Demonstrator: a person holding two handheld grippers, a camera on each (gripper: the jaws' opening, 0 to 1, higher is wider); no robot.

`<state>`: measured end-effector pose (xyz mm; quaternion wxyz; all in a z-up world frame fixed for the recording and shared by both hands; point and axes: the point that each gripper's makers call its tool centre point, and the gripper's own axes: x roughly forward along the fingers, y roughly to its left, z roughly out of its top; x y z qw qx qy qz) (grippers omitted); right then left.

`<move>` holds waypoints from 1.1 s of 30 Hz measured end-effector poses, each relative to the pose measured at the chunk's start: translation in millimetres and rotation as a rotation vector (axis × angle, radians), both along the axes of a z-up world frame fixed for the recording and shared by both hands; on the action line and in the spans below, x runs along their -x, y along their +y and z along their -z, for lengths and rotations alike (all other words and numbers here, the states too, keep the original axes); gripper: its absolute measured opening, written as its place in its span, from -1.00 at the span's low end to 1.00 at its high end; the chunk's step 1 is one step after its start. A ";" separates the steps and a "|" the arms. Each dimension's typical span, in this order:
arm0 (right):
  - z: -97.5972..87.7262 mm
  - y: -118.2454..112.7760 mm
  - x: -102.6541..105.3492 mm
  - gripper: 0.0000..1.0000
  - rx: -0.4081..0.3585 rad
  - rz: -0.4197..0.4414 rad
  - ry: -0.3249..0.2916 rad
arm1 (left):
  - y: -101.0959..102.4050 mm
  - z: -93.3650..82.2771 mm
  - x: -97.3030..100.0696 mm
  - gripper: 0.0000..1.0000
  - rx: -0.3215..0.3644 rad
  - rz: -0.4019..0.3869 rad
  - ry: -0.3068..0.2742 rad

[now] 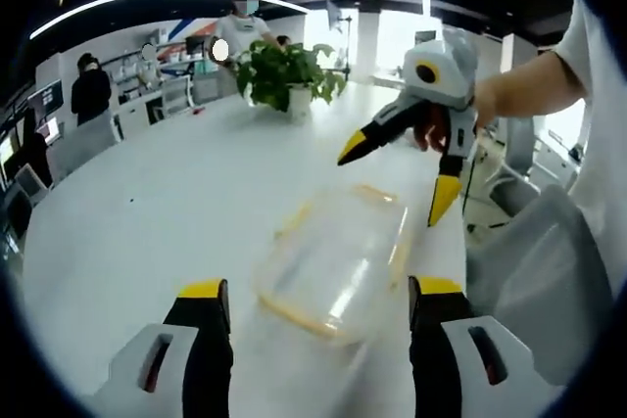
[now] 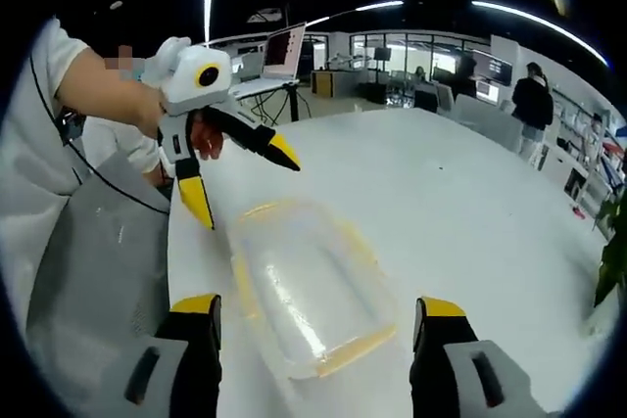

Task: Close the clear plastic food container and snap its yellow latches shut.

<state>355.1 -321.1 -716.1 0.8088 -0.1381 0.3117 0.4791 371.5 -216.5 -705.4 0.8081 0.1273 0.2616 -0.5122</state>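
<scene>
White table (image 1: 147, 222) wide under both my tools. Clear container (image 1: 333, 256) lies flat on it, ahead of my left gripper (image 1: 318, 296), between line of its jaws, not touched. My right gripper (image 2: 318, 310) also behind it, jaws spread wide either side, clear of it. Left jaws wide too. Potted plant (image 1: 289, 75) far across table; grey chair (image 1: 539, 271) beside edge. Container blurred: see-through, yellow trim along rim; cannot tell latch state.
</scene>
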 end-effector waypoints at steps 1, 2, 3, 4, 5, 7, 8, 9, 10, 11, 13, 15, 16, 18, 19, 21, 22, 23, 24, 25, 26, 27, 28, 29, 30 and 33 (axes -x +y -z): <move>2.5 -1.7 -0.7 0.62 0.005 0.003 0.003 | -0.2 1.6 -0.1 0.49 0.001 -0.002 0.001; 5.0 -3.4 -0.5 0.62 0.018 0.004 -0.002 | -0.1 3.9 -0.1 0.49 -0.005 -0.005 0.005; 7.2 -5.9 -0.6 0.61 0.038 -0.002 -0.016 | 0.2 6.2 -0.1 0.49 -0.010 -0.008 0.007; 7.9 -6.0 -0.2 0.60 0.039 -0.001 -0.016 | 0.0 6.6 -0.2 0.49 -0.008 -0.009 0.008; 8.5 -6.1 0.6 0.61 0.039 -0.001 -0.014 | 0.0 9.0 -0.2 0.49 -0.009 -0.011 0.011; 10.9 -6.7 0.9 0.59 0.050 -0.005 -0.022 | 0.1 12.3 0.1 0.50 -0.008 -0.013 0.014; 13.5 -8.0 0.3 0.58 0.067 -0.009 -0.032 | 0.0 14.0 0.3 0.49 -0.013 -0.013 0.013; 15.3 -8.2 0.5 0.58 0.075 -0.016 -0.036 | 0.3 16.0 0.5 0.48 -0.021 -0.010 0.004; 18.1 -7.9 0.9 0.59 0.082 -0.022 -0.032 | -1.4 16.5 2.3 0.49 -0.015 0.001 0.005; 20.6 -8.7 1.0 0.58 0.093 -0.025 -0.030 | -3.3 18.1 4.4 0.47 -0.017 0.011 0.003; 19.8 -7.7 1.4 0.55 0.095 -0.037 -0.040 | -5.6 19.9 5.5 0.46 -0.025 0.025 -0.013; 19.5 -7.0 -0.4 0.52 0.097 -0.042 -0.048 | -7.7 22.6 6.1 0.46 -0.029 0.027 -0.004; 19.6 -6.8 -0.8 0.51 0.098 -0.045 -0.051 | -8.1 22.7 5.7 0.44 -0.030 0.030 -0.007; 20.8 -6.3 -2.9 0.53 0.098 -0.041 -0.044 | -9.8 22.5 4.7 0.42 -0.022 0.029 -0.003; 21.3 -5.9 -3.8 0.55 0.094 -0.036 -0.038 | -9.8 23.0 3.9 0.41 -0.026 0.027 -0.006; 22.9 -6.6 -4.3 0.50 0.098 -0.039 -0.035 | -9.9 24.1 1.3 0.41 -0.032 0.027 -0.015; 23.0 -7.7 -5.8 0.47 0.107 -0.042 -0.047 | -9.7 25.0 0.2 0.41 -0.037 0.027 -0.020; 23.3 -7.9 -5.9 0.45 0.110 -0.043 -0.049 | -9.9 25.9 0.0 0.41 -0.040 0.028 -0.017; 23.2 -7.6 -6.0 0.43 0.104 -0.038 -0.041 | -9.8 27.2 0.5 0.37 -0.048 0.033 -0.015; 22.9 -7.1 -6.3 0.42 0.098 -0.036 -0.039 | -8.8 29.0 -0.3 0.35 -0.060 0.036 -0.021; 23.0 -6.9 -6.7 0.42 0.095 -0.032 -0.037 | -9.0 29.2 -0.3 0.35 -0.060 0.036 -0.021; 23.1 -7.2 -7.3 0.41 0.095 -0.029 -0.039 | -9.1 29.4 -0.6 0.34 -0.059 0.039 -0.023; 24.2 -7.7 -7.5 0.39 0.101 -0.029 -0.038 | -9.1 29.7 -0.9 0.33 -0.059 0.040 -0.024; 24.4 -7.4 -7.1 0.37 0.101 -0.032 -0.037 | -9.3 29.5 -1.7 0.33 -0.058 0.038 -0.027; 24.6 -6.7 -6.6 0.36 0.099 -0.035 -0.035 | -10.5 28.9 -2.0 0.33 -0.052 0.038 -0.027; 24.5 -6.6 -7.6 0.37 0.102 -0.036 -0.040 | -11.5 28.4 -3.2 0.34 -0.056 0.043 -0.040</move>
